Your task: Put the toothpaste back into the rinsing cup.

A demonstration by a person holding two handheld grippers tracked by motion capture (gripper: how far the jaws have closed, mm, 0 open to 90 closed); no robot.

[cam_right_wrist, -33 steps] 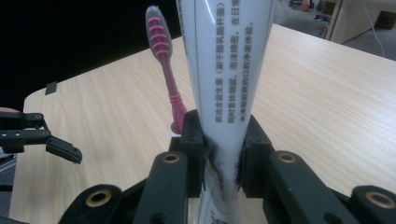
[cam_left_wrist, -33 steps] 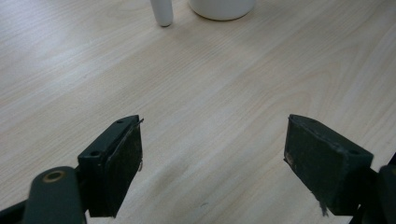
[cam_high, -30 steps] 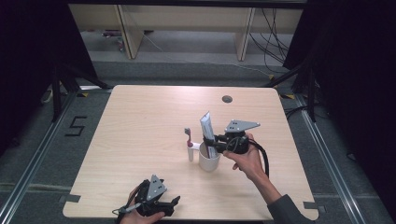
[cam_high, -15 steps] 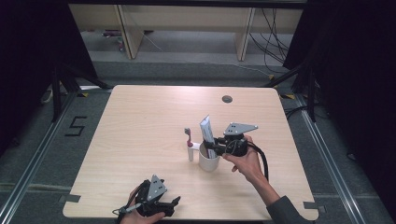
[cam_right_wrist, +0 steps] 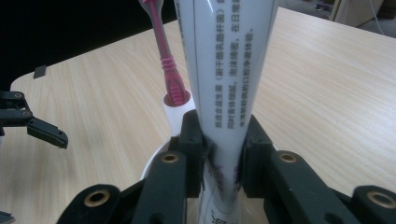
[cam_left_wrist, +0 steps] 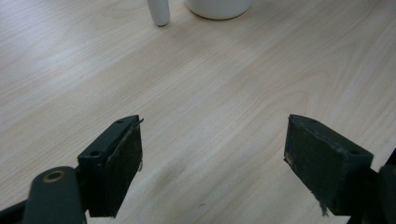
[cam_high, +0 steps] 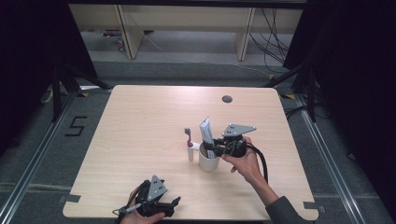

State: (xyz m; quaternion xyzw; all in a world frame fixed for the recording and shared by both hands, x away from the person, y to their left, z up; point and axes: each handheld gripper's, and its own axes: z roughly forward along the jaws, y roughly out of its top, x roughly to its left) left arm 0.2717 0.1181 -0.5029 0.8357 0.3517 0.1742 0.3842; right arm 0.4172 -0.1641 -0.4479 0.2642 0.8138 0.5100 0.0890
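Observation:
A white toothpaste tube (cam_high: 206, 130) stands upright with its lower end inside a white cup (cam_high: 208, 162) in the middle of the table. My right gripper (cam_high: 211, 148) is shut on the tube (cam_right_wrist: 224, 70) just above the cup's rim (cam_right_wrist: 152, 165). A pink toothbrush (cam_high: 188, 137) stands in a small white holder (cam_high: 191, 153) that touches the cup's left side. My left gripper (cam_high: 175, 205) rests open near the table's front edge, with nothing between its fingers (cam_left_wrist: 116, 163).
The light wooden table (cam_high: 140, 121) has a round cable hole (cam_high: 227, 99) near its far edge. In the left gripper view the cup (cam_left_wrist: 217, 7) and the holder (cam_left_wrist: 159, 11) stand well ahead of the jaws. Dark floor and shelving surround the table.
My right gripper has shifted slightly left and down with the tube, toward the cup. The left gripper has stayed where it was.

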